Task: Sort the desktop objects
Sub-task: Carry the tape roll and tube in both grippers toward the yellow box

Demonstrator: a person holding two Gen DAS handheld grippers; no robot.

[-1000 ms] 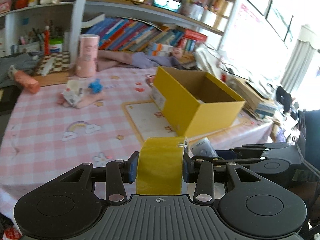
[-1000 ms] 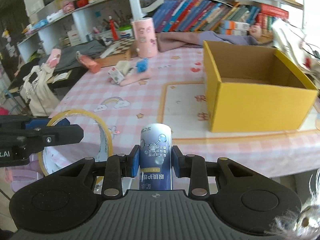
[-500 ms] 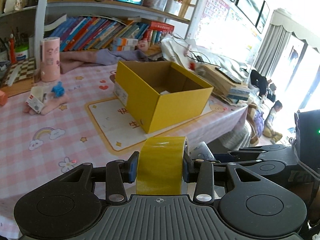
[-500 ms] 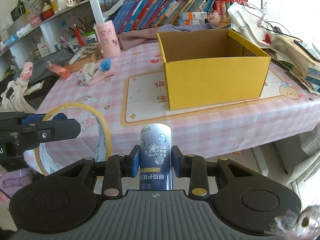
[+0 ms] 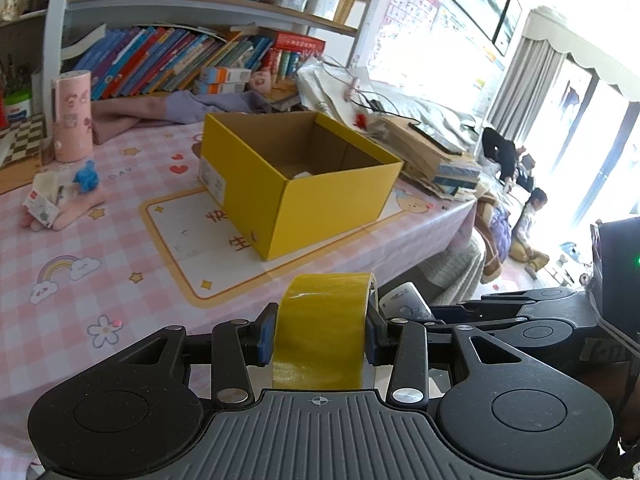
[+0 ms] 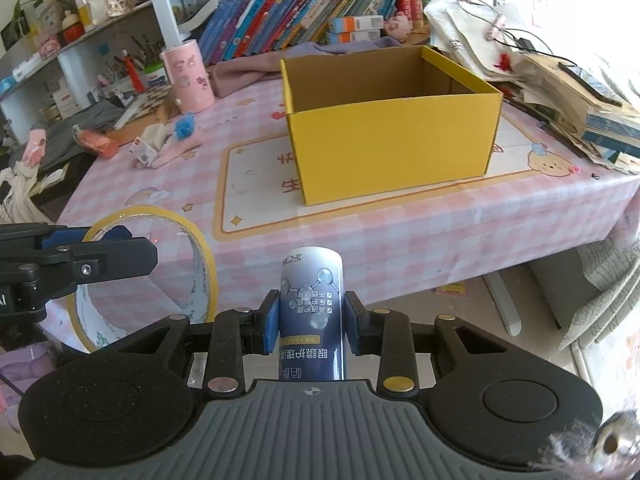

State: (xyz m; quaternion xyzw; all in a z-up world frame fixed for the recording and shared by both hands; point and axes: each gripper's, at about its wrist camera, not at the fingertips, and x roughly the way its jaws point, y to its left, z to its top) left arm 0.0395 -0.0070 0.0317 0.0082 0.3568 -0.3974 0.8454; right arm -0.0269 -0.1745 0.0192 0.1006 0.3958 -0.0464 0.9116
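Note:
My left gripper point(image 5: 320, 332) is shut on a yellow tape roll point(image 5: 322, 328), held off the table's front edge. The roll also shows in the right wrist view point(image 6: 148, 280), at the left. My right gripper point(image 6: 310, 320) is shut on a dark blue can point(image 6: 311, 312) with white print, held beside the tape; its tip shows in the left wrist view point(image 5: 404, 300). An open yellow cardboard box point(image 5: 296, 184) stands on the pink checked table point(image 5: 80, 240) ahead of both grippers; it also shows in the right wrist view point(image 6: 392, 128). A white item lies inside it.
A pink cylinder point(image 6: 187, 76), a blue toy point(image 6: 185, 125), a small carton point(image 6: 145, 151) and a pink sock lie at the table's far left. Stacked books and papers point(image 6: 568, 92) sit right of the box. Bookshelves point(image 5: 180, 60) back the table.
Both grippers have swung right and back from the table with their loads. The box now sits more central and the table's front edge and floor show.

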